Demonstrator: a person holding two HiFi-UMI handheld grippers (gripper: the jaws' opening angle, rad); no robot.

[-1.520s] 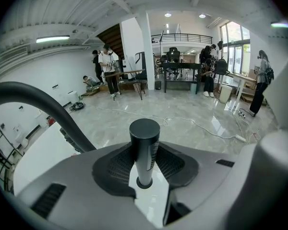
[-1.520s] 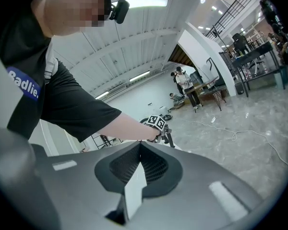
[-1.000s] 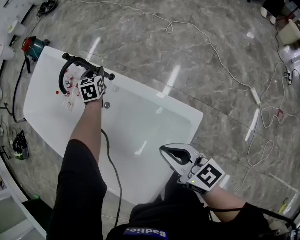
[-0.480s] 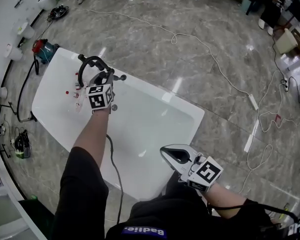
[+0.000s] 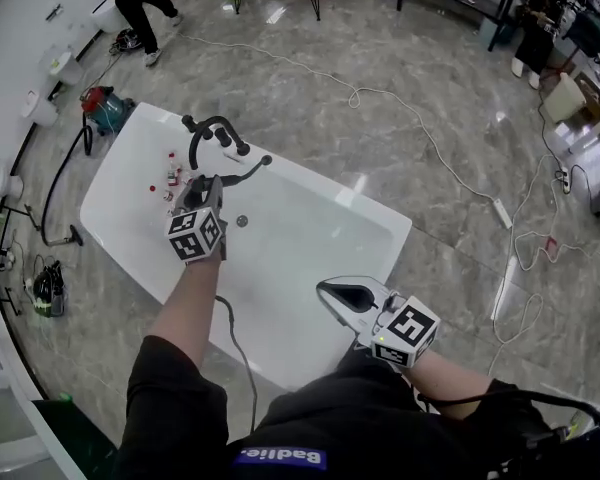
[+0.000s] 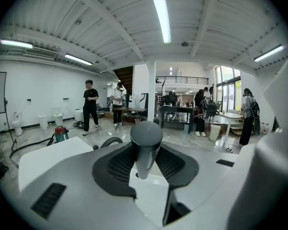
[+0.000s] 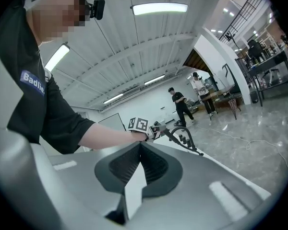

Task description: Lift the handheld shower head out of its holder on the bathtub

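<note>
The left gripper pinches the shower head: in its own view the dark round handle stands upright between the two jaws, and both pads press on its sides. In the head view the shower head goes out from the jaws as a thin black rod, to the right and a little away from the person, above the rim of the white tub. The black tap with its arch is just beyond the jaws, on the far rim. I cannot tell the holder apart from the other black fittings there. Some small red and white items lie on the rim just to the left of this gripper.

The right gripper hangs over the near side of the tub, well apart from the left one and closer to the person. Its jaws are pressed together at the tips with nothing between them. It points toward the left gripper, so its view shows that gripper's marker cube, the arm behind it and the tap beyond.
</note>
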